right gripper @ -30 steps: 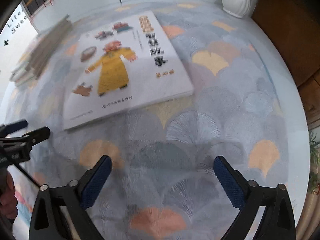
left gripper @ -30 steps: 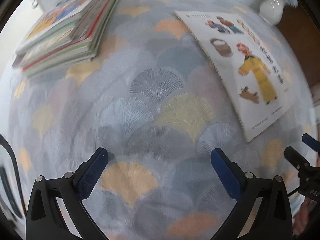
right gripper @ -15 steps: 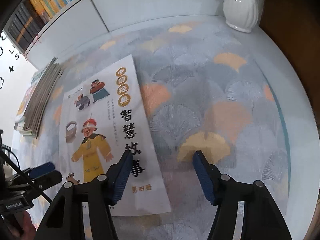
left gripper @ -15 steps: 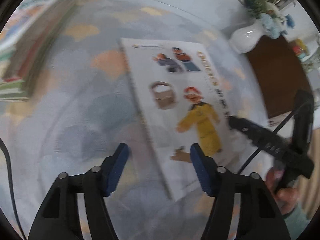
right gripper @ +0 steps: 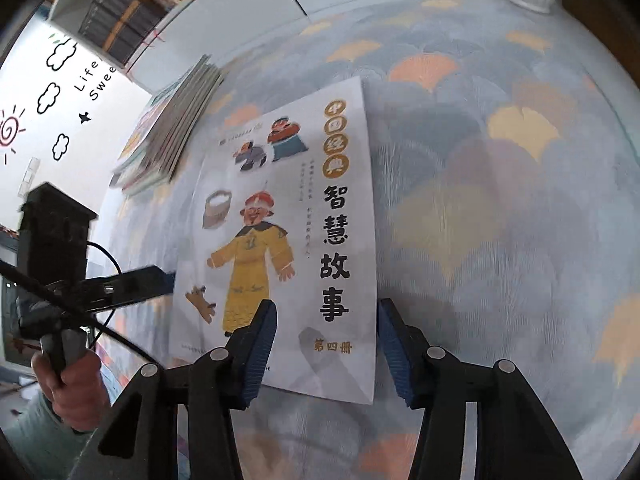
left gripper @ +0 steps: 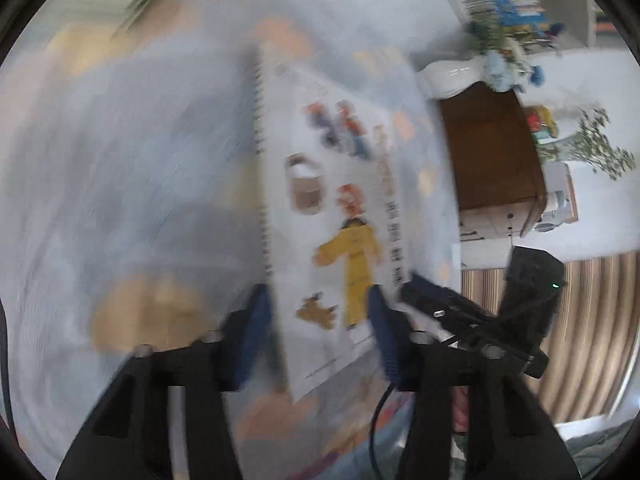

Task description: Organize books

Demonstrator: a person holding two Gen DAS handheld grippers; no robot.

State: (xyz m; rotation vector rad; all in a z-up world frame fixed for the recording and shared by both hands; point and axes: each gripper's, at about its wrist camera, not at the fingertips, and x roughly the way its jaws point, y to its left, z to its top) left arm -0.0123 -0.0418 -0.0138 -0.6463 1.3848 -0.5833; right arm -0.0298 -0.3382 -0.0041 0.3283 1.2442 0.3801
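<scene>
white picture book [right gripper: 288, 216], yellow-robed figure on cover.

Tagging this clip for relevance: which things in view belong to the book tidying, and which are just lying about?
Job:
- white picture book
- stack of books
- left gripper, closing around the book's corner
- right gripper, closing around the book's edge

Lying about:
- white vase
- patterned tablecloth

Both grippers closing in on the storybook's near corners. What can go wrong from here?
1. The storybook is thin and lies flat on the patterned cloth; the closing right gripper may pinch only the cover, or snag cloth.
2. The left gripper view is motion-blurred, so its closing jaws could miss the spine edge.
</scene>
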